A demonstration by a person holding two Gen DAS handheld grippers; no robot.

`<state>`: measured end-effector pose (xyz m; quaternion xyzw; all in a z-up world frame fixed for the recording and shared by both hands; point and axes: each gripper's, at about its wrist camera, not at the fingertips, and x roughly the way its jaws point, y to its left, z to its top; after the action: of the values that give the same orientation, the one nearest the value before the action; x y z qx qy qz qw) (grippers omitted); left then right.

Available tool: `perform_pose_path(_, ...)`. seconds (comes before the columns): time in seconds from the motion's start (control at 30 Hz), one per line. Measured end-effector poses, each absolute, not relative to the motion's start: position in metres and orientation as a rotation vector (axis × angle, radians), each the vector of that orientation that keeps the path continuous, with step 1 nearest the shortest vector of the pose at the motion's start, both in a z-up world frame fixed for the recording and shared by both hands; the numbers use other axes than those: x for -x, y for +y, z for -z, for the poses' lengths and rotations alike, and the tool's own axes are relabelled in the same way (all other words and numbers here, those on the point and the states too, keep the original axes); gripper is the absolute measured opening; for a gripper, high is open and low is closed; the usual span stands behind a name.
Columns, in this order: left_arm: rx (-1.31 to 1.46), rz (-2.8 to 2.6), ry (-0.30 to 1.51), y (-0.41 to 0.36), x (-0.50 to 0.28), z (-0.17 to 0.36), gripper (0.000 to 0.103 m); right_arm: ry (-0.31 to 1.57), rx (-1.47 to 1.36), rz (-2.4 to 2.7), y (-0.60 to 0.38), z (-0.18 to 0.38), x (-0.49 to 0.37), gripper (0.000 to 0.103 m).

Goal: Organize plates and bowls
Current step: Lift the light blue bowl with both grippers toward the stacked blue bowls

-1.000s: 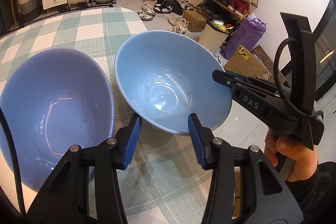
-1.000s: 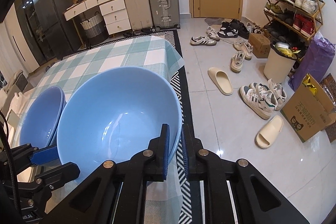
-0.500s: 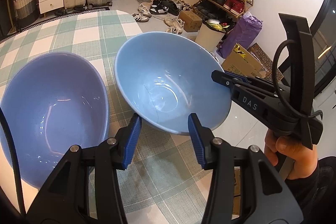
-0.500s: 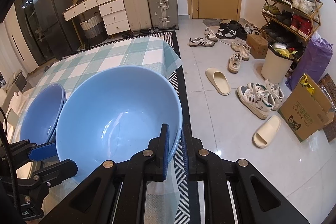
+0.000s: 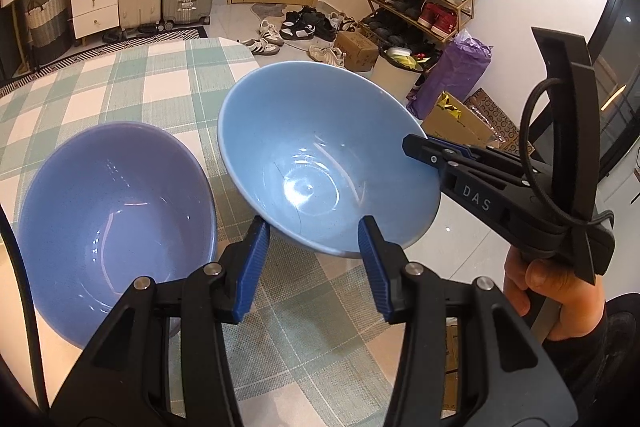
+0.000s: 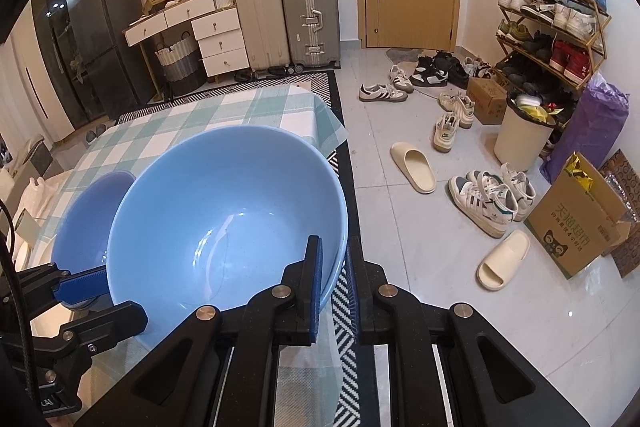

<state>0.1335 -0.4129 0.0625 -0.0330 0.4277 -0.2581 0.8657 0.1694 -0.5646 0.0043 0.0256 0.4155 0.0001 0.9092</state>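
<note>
Right gripper (image 6: pixel 334 283) is clenched on the rim of the glossy light-blue ceramic bowl (image 5: pixel 320 163), held tilted above the green-checked tablecloth (image 5: pixel 168 87). Left gripper (image 5: pixel 312 267) hangs parted, grasping nothing. For clean nesting, level the bowl over the 1 darker periwinkle bowl (image 5: pixel 116 219) at 9 o'clock, then lower gently.

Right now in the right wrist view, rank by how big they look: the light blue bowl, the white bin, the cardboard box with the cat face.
1. light blue bowl, though it is nearest the camera
2. cardboard box
3. white bin
</note>
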Motion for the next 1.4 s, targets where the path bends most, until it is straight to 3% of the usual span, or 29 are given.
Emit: perform_pose_path(1.4,0.060,0.536,0.732,-0.345,-0.035,-0.182,0.043,0.705,0.016,-0.033,-0.496,-0.103,-0.117,0.013)
